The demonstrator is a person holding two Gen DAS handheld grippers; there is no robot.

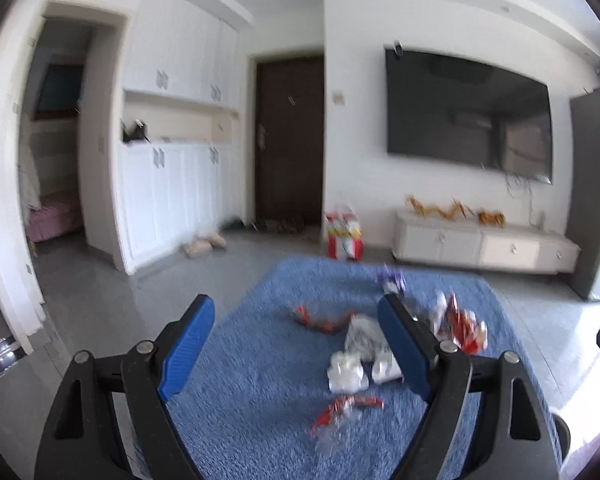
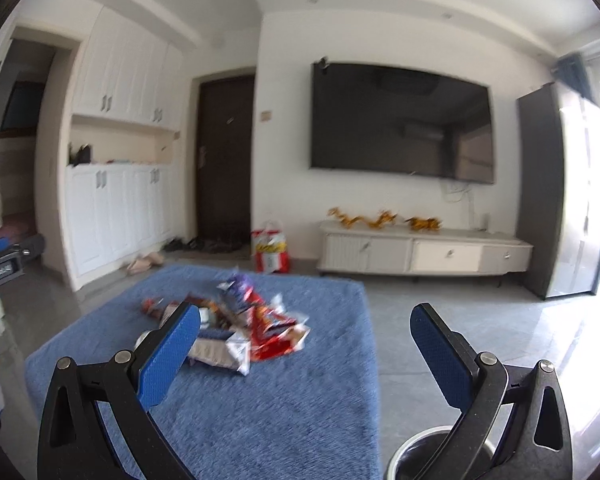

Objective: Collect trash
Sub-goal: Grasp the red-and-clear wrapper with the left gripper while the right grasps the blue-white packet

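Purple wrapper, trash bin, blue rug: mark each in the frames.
purple wrapper (image 2: 239,285), right wrist view, on its upper crumpled face.
trash bin (image 2: 428,446), right wrist view, on its metal rim.
blue rug (image 1: 260,392), left wrist view, on bare pile.

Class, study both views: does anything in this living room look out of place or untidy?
Yes. Crumpled snack wrappers lie scattered in a loose pile on the blue rug, litter rather than anything stored. Slippers also sit loose on the floor beside the white cabinets.

Both wrist views look forward, low over fluffy blue rug (image 1: 260,380) (image 2: 280,400), facing wall-mounted black TV (image 1: 468,116) (image 2: 400,120); right view offset rightward.
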